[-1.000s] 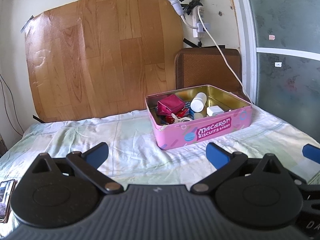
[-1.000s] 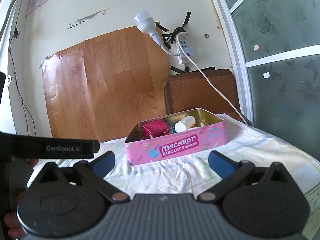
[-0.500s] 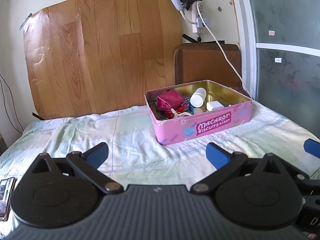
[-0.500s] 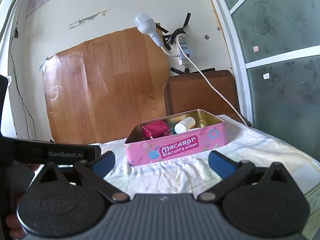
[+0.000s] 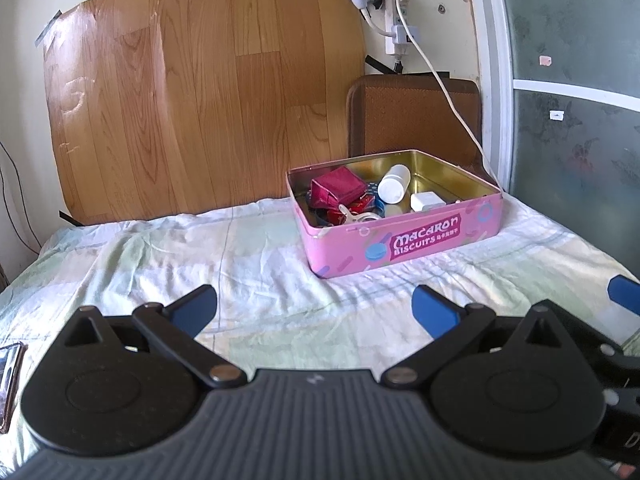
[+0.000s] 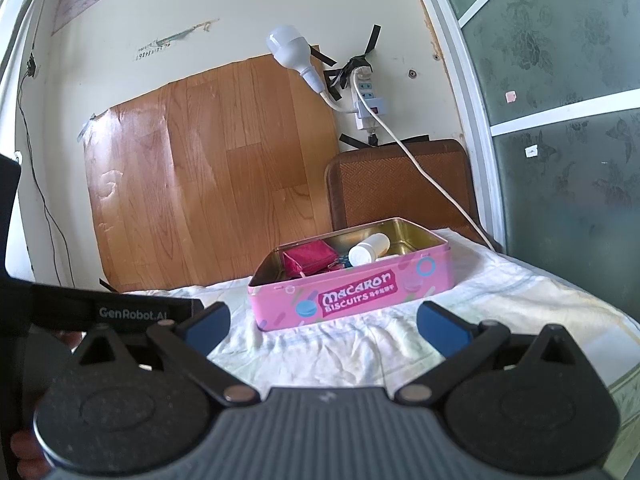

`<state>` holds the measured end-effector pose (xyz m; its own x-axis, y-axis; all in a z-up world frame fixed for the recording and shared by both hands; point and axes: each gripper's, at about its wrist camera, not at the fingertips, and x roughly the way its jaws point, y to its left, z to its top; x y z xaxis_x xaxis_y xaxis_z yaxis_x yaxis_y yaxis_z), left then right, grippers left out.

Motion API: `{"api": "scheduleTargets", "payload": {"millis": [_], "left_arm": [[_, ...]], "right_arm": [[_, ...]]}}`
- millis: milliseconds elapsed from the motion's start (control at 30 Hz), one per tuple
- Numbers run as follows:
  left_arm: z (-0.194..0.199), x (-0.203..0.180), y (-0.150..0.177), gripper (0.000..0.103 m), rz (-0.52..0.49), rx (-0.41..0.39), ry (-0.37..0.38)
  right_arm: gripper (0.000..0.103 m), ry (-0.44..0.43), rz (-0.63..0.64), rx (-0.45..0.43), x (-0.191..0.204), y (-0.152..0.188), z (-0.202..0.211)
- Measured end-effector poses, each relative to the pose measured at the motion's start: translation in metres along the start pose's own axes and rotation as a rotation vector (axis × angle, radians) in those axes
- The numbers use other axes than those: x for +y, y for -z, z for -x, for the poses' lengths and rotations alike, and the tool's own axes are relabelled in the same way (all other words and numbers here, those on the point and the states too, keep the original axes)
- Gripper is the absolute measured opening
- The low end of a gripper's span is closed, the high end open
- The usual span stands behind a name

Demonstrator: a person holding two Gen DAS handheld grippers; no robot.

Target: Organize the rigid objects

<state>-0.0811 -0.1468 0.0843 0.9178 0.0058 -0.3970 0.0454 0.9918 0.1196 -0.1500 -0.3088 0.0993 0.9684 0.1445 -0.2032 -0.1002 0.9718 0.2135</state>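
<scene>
A pink "Macaron Biscuits" tin (image 5: 404, 240) (image 6: 352, 300) sits open on the bed, toward the far right. Inside lie a red pouch (image 5: 338, 188) (image 6: 308, 258), a white bottle on its side (image 5: 394, 188) (image 6: 368, 250), a white charger block (image 5: 426, 201) and a few small items. My left gripper (image 5: 314, 308) is open and empty, held back from the tin over the sheet. My right gripper (image 6: 322, 326) is open and empty too, just short of the tin's front wall. The left gripper's body (image 6: 108, 312) shows at the left of the right wrist view.
The bed's light sheet (image 5: 200, 264) stretches left of the tin. A wood-pattern board (image 5: 200, 92) and a brown chair back (image 5: 412, 116) stand against the wall. A white cable (image 5: 452, 108) hangs from a power strip (image 6: 366, 100). A glass door (image 5: 572, 120) closes off the right. A phone-like object (image 5: 8, 380) lies at the left edge.
Both views have tilted slightly downward, so the tin sits a little higher in frame. Both grippers stay open and empty; nothing in the tin has moved.
</scene>
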Motion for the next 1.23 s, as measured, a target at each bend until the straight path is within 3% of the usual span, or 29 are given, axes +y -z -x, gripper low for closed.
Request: {"api": "scheduleTargets", "payload": {"millis": [1233], "left_arm": [[-0.0032, 0.0004, 0.0041, 0.103, 0.004, 0.022, 0.027]], "right_arm": [[0.103, -0.001, 0.004, 0.012, 0.0017, 0.0026, -0.0026]]}}
